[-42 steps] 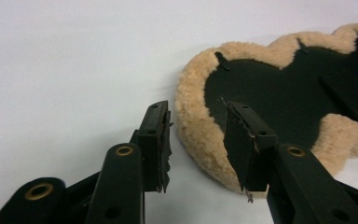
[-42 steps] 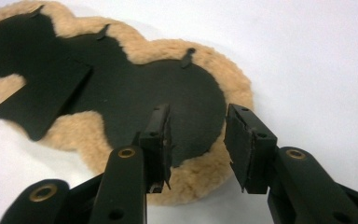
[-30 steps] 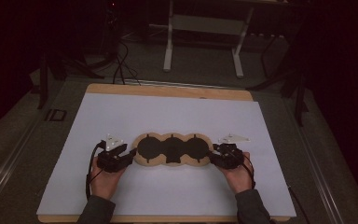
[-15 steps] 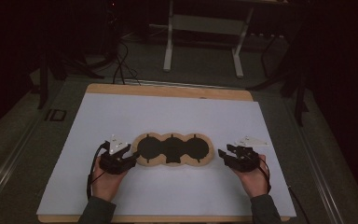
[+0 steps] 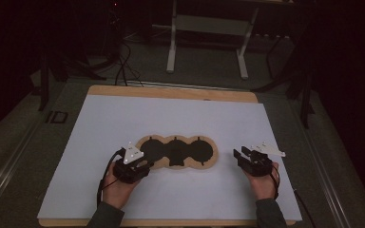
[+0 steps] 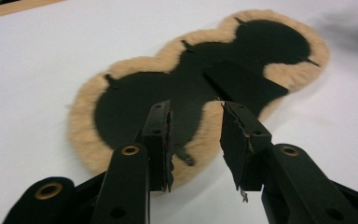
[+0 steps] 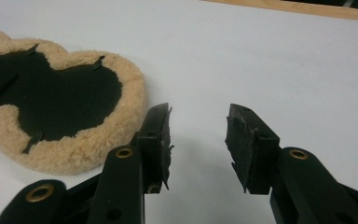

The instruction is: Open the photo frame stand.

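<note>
White matte table (image 5: 123, 123), three-lobed fleecy tan-and-black pad (image 5: 178, 152), both tongs (image 6: 196, 140) (image 7: 198, 140) apart, empty.

No readable text, label or number appears anywhere.

You worked in a dim room: in the high view only the white sheet (image 5: 171, 123) caught light, and the surroundings fell to near black, grainy and soft. Your gripper views were brighter and evenly lit, with faint shadows; the near jaws looked slightly blurred, and the fleece pad (image 6: 121, 84) softened toward its far end.
</note>
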`<control>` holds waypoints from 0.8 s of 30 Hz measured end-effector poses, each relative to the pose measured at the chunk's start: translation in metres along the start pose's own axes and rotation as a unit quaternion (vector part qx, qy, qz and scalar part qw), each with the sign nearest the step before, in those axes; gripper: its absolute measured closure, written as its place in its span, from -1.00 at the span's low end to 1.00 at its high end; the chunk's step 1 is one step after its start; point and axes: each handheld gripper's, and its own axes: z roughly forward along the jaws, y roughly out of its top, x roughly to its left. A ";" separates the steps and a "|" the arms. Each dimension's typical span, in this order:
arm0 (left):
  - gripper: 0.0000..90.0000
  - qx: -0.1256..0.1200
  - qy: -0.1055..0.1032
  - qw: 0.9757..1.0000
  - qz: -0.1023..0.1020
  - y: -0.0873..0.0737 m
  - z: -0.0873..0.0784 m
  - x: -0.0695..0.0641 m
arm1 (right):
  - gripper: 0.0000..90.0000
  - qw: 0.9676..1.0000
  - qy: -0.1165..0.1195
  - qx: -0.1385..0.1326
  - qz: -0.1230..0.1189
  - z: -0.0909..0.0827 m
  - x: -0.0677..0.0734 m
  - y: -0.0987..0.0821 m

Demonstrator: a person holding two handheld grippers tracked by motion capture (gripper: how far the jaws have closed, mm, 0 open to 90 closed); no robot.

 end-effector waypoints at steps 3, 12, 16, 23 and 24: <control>0.49 0.007 -0.010 1.000 0.009 -0.001 0.006 -0.008 | 0.33 1.000 -0.001 -0.001 -0.008 0.001 0.003 0.001; 0.98 0.025 -0.027 0.999 0.018 -0.007 0.027 -0.026 | 0.36 1.000 -0.004 0.000 -0.013 0.002 0.005 0.000; 1.00 0.048 -0.026 0.998 0.030 -0.010 0.039 -0.031 | 0.36 1.000 -0.002 -0.001 -0.013 0.002 0.005 -0.001; 1.00 0.060 -0.024 0.997 0.037 -0.013 0.050 -0.033 | 0.36 1.000 -0.003 0.002 -0.016 0.004 0.007 -0.001; 1.00 0.062 -0.024 0.997 0.040 -0.014 0.052 -0.035 | 0.36 1.000 -0.005 0.001 -0.016 0.003 0.006 -0.001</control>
